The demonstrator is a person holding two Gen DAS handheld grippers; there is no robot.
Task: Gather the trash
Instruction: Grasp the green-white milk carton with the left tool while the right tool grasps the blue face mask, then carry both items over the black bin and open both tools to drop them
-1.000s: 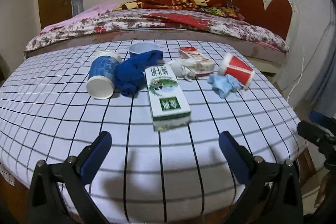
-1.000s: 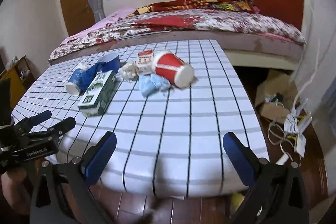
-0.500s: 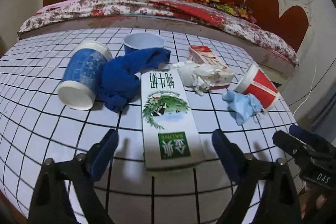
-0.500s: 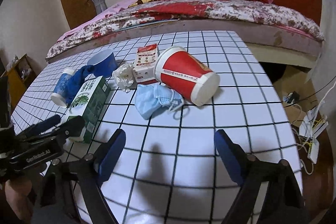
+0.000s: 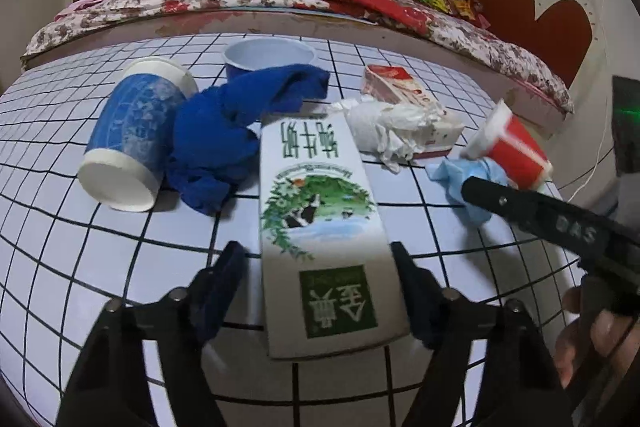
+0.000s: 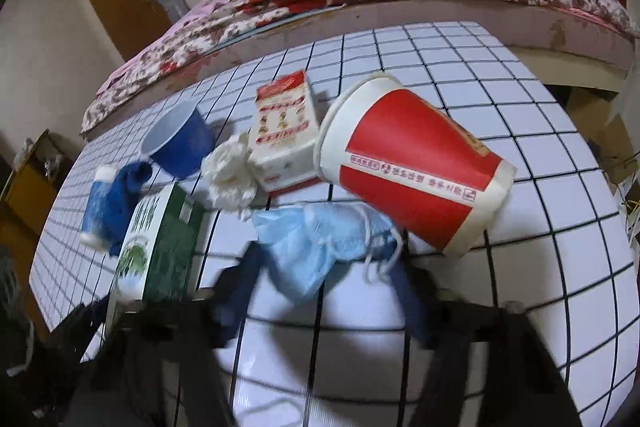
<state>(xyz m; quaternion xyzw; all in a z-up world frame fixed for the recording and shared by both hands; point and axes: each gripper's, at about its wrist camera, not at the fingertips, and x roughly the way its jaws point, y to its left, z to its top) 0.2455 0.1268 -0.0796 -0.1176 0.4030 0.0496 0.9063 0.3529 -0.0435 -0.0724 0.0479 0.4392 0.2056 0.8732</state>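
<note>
Straddling the green-and-white milk carton [image 5: 320, 223] lying flat on the checked table [image 5: 80, 267], the left gripper [image 5: 320, 291] has been closing, right pad touching; "DAS" reads on the right gripper's arm. Right view: right gripper [image 6: 324, 287] closing around the crumpled blue face mask [image 6: 320, 247], grip unclear

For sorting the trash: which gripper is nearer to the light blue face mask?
Right. The right gripper straddles the face mask, jaws closing; the left gripper straddles the milk carton, beside it.
</note>
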